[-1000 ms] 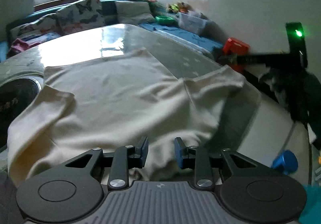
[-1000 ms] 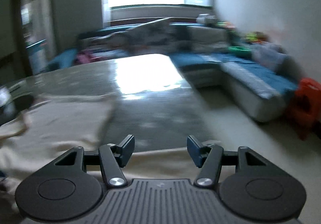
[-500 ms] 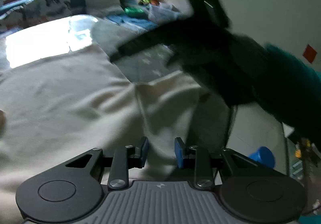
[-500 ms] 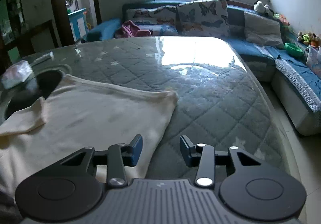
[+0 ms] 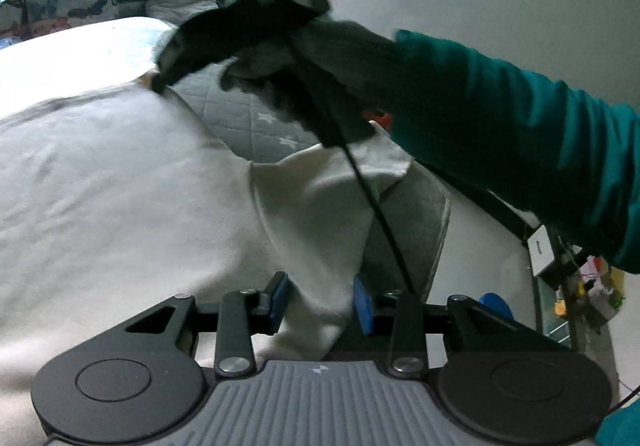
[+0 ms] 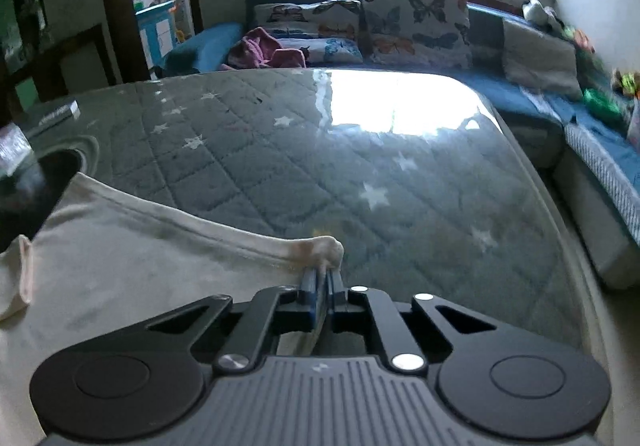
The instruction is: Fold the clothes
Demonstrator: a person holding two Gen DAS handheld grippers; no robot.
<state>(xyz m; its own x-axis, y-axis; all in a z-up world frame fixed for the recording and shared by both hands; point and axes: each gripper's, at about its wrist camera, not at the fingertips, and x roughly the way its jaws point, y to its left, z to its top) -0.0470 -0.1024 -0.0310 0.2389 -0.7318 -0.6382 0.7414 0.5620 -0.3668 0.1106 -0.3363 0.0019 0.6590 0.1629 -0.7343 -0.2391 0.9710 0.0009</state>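
Observation:
A cream shirt (image 5: 120,198) lies spread on a grey quilted table (image 6: 320,182). My left gripper (image 5: 320,306) is open, its blue pads on either side of a fold of the shirt's near edge, not closed on it. My right gripper (image 6: 322,278) is shut on the shirt's far corner (image 6: 324,250), which bunches above the pads. In the left wrist view the right gripper (image 5: 160,80) and the gloved hand with teal sleeve (image 5: 500,118) reach across above the shirt's right sleeve (image 5: 328,182).
A blue sofa with butterfly cushions (image 6: 416,26) runs behind and right of the table. A dark round opening (image 6: 36,186) sits at the table's left. A blue round object (image 5: 496,306) lies on the floor at right. The table edge curves away on the right (image 6: 560,230).
My right gripper moved forward to the shirt's far corner and closed on it. My left gripper moved closer along the shirt's near edge, cloth now between its open pads.

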